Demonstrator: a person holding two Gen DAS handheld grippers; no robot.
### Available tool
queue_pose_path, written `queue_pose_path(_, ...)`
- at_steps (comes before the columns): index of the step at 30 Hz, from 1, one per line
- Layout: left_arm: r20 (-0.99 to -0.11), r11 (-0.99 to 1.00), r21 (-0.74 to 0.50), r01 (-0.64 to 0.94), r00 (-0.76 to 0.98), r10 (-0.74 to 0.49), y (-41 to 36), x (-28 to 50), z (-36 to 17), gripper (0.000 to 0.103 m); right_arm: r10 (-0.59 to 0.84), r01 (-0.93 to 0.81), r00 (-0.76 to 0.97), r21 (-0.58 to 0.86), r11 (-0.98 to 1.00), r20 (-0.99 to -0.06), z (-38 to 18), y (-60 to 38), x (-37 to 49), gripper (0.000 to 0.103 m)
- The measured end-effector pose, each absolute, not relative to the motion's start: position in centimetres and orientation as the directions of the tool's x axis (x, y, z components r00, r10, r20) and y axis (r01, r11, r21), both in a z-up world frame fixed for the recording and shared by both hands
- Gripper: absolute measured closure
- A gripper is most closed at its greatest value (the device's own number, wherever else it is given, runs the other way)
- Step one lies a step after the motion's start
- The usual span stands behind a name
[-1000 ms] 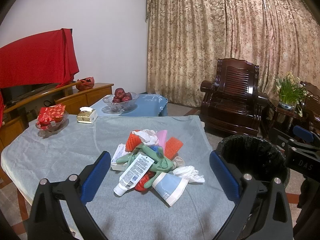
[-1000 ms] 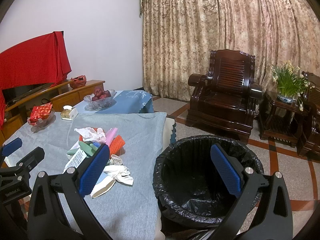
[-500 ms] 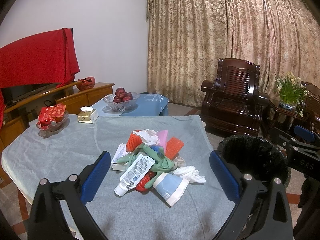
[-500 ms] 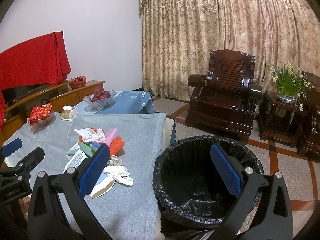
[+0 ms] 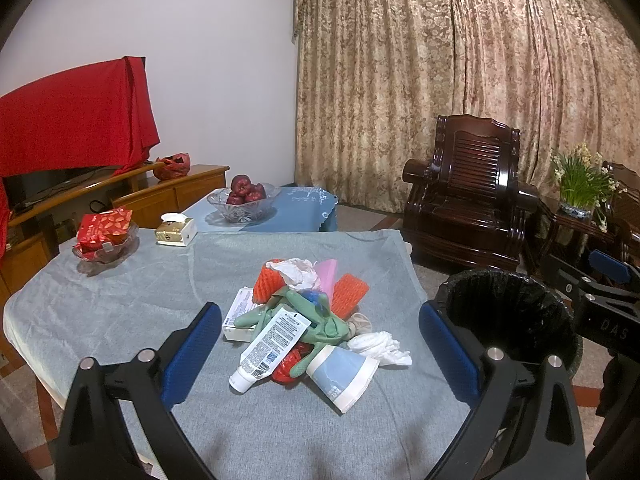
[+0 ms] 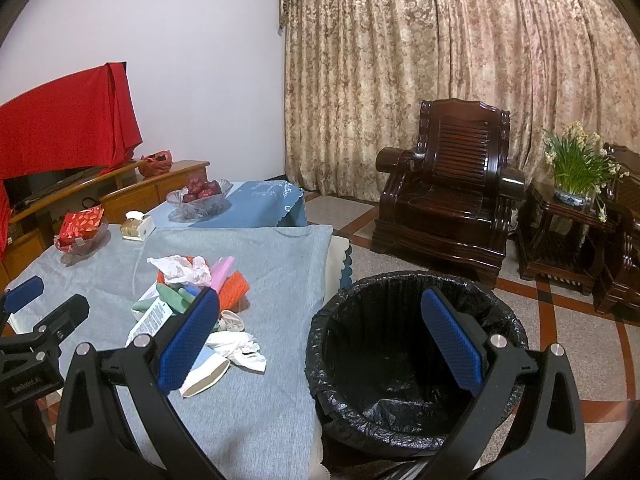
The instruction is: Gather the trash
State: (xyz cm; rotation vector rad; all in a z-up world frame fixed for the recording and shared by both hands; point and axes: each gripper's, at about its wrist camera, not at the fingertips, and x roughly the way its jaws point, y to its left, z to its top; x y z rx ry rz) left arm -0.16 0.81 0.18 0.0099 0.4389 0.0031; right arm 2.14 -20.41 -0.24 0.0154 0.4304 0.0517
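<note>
A heap of trash (image 5: 304, 312) lies mid-table on the grey cloth: a white tube (image 5: 272, 344), a green glove (image 5: 320, 320), a crushed paper cup (image 5: 344, 372), white tissue (image 5: 380, 346) and orange foam nets (image 5: 350, 290). The heap also shows in the right wrist view (image 6: 192, 296). A bin with a black liner (image 6: 408, 364) stands on the floor by the table's right edge. My left gripper (image 5: 320, 356) is open and empty, just short of the heap. My right gripper (image 6: 320, 344) is open and empty, above the bin's near left rim.
On the table's far left stand a glass dish with red packets (image 5: 104, 236) and a tissue box (image 5: 176, 230). A fruit bowl (image 5: 244, 200) sits on a blue-covered table behind. A dark wooden armchair (image 5: 468, 200) and a flower stand (image 5: 576, 200) are at right.
Both grippers have barely shifted; the views moved only slightly. Nothing was taken hold of or let go.
</note>
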Motion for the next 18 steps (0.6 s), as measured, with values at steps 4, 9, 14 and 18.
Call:
queue_pose_path(4,-0.426,1.0,0.01,-0.002,0.905,0.006,0.78,-0.16,0.17,0.006,0.052,-0.046,0.908,0.025,0.999,-0.417,-0.14,-20.19,2.18,0.005)
queue_pose_path(9,-0.425,1.0,0.01,-0.001,0.905,0.005,0.76,-0.15,0.16,0.006,0.052,-0.047,0.908,0.023,0.999,-0.415,-0.25,-20.33,2.13,0.005)
queue_pose_path(14,-0.427,1.0,0.009,-0.001,0.904,0.005,1.08,-0.17,0.19,0.006,0.053,-0.046,0.907,0.026,0.999,-0.418,-0.21,-20.34,2.14,0.005)
queue_pose_path(18,-0.427,1.0,0.008,-0.002,0.904,0.005,1.56,-0.29,0.27,0.006,0.053,-0.047,0.907,0.026,0.999,-0.417,-0.15,-20.15,2.15,0.005)
